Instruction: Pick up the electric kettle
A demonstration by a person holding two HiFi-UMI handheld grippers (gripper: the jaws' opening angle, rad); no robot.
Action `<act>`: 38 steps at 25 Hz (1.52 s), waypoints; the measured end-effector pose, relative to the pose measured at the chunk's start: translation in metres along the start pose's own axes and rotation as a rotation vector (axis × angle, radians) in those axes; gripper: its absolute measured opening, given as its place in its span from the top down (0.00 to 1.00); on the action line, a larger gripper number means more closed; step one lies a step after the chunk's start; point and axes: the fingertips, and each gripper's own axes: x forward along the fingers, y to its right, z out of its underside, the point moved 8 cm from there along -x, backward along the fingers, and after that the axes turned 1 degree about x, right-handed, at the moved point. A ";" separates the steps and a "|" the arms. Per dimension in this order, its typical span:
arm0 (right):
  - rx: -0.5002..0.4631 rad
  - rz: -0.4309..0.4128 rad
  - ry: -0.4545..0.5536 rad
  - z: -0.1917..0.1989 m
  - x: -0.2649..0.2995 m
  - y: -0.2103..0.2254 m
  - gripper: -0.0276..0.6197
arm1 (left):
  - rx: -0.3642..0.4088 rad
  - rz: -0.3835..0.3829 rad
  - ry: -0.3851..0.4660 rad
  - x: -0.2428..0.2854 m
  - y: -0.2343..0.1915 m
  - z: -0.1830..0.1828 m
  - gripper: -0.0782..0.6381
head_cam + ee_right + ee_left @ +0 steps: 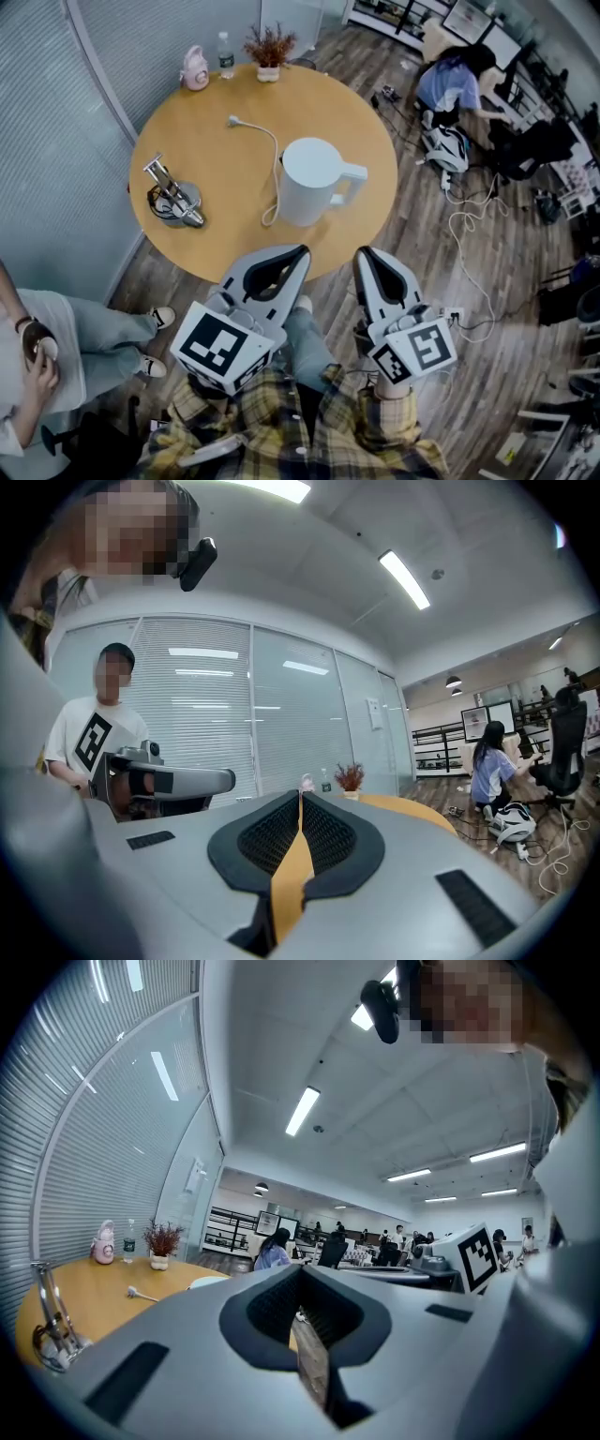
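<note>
The white electric kettle (309, 181) stands upright on the round wooden table (206, 141), handle (352, 176) pointing right, with its white cord (272, 159) trailing left across the tabletop. My left gripper (298, 251) hovers at the table's near edge, just short of the kettle, shut and empty. My right gripper (364, 253) is beside it over the floor, also shut with nothing between its pads. In the left gripper view only the kettle's lid (208, 1282) peeks over the shut left gripper (302, 1267). In the right gripper view the shut right gripper (300, 794) hides the kettle.
A metal stand on a grey base (173, 199) sits at the table's left. A pink object (194, 68), a water bottle (225, 54) and a potted plant (269, 47) line the far edge. A seated person (37, 356) is at left; cables (464, 225) lie on the floor at right.
</note>
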 end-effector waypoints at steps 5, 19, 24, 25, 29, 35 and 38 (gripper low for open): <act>-0.007 -0.028 -0.001 -0.007 0.027 0.031 0.90 | 0.014 -0.029 0.015 0.034 -0.017 -0.007 0.89; -0.024 -0.125 -0.006 -0.035 0.099 0.126 0.90 | 0.025 -0.155 0.034 0.126 -0.055 -0.029 0.89; -0.029 -0.155 -0.018 -0.037 0.113 0.146 0.90 | 0.033 -0.201 0.042 0.142 -0.060 -0.031 0.89; -0.030 -0.160 -0.020 -0.037 0.115 0.149 0.90 | 0.036 -0.207 0.042 0.144 -0.061 -0.031 0.89; -0.034 -0.171 -0.029 -0.040 0.123 0.155 0.90 | 0.026 -0.239 0.042 0.146 -0.066 -0.034 0.89; -0.035 -0.157 -0.045 -0.034 0.136 0.147 0.90 | 0.027 -0.253 0.043 0.135 -0.086 -0.032 0.89; -0.041 -0.142 -0.058 -0.027 0.143 0.147 0.90 | 0.028 -0.260 0.047 0.134 -0.098 -0.030 0.89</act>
